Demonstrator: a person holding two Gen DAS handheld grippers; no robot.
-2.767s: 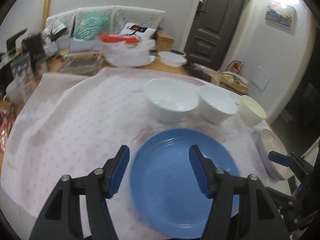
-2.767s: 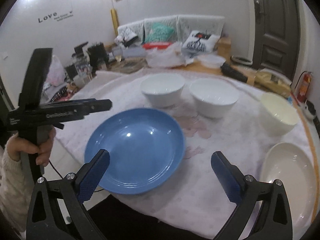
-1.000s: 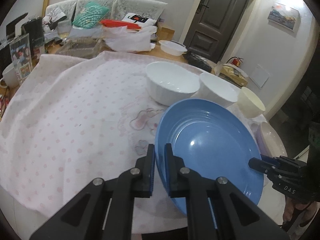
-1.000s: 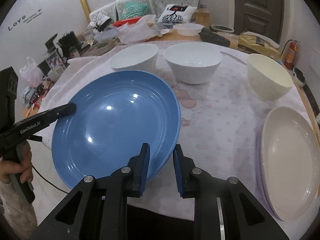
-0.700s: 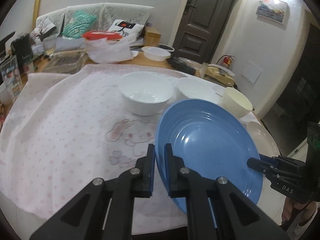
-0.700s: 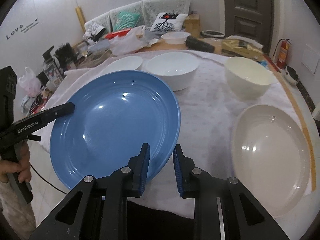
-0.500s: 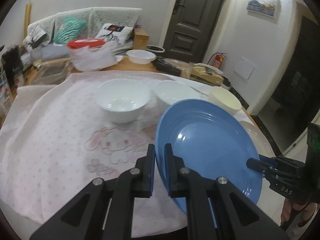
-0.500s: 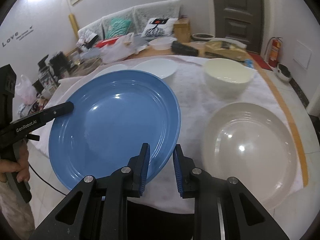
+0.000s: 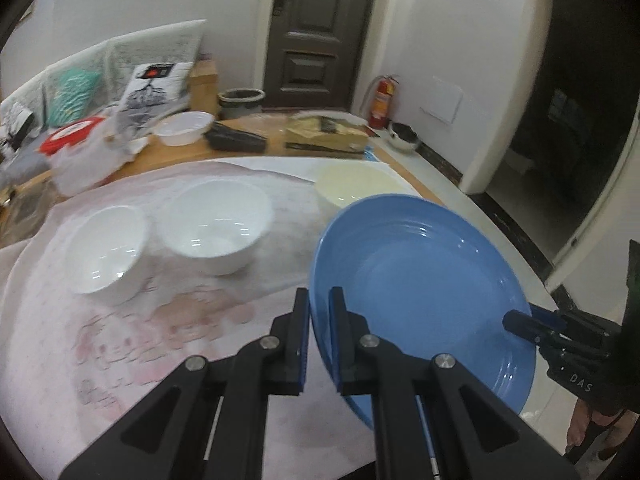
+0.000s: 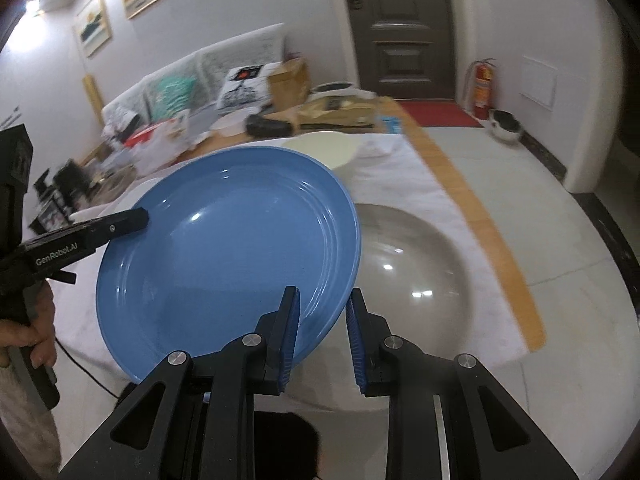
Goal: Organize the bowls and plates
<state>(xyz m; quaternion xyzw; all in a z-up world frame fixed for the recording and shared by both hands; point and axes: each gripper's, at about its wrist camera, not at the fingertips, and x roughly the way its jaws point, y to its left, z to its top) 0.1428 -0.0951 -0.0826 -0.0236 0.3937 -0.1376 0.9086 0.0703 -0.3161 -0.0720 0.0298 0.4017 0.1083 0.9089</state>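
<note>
Both grippers hold a large blue plate (image 9: 420, 280) (image 10: 228, 248) in the air above the table, tilted. My left gripper (image 9: 319, 298) is shut on its near left rim. My right gripper (image 10: 322, 300) is shut on the opposite rim, and its tip shows as the right gripper (image 9: 520, 322) in the left wrist view. A grey-beige plate (image 10: 420, 264) lies on the cloth just right of the blue plate, partly under its edge. Two white bowls (image 9: 104, 248) (image 9: 216, 228) and a cream bowl (image 9: 356, 180) (image 10: 324, 148) stand on the tablecloth.
The round table carries a pink-dotted white cloth (image 9: 120, 340). Behind it a wooden table (image 9: 256, 140) holds a white container, bags and boxes. A fire extinguisher (image 9: 382, 100) stands by the dark door (image 9: 316, 32). A hand (image 10: 28, 332) grips the left tool.
Both grippers have carried the blue plate to the right across the table and a little up. The white bowls slid left in view, and the grey-beige plate now lies beside the blue one.
</note>
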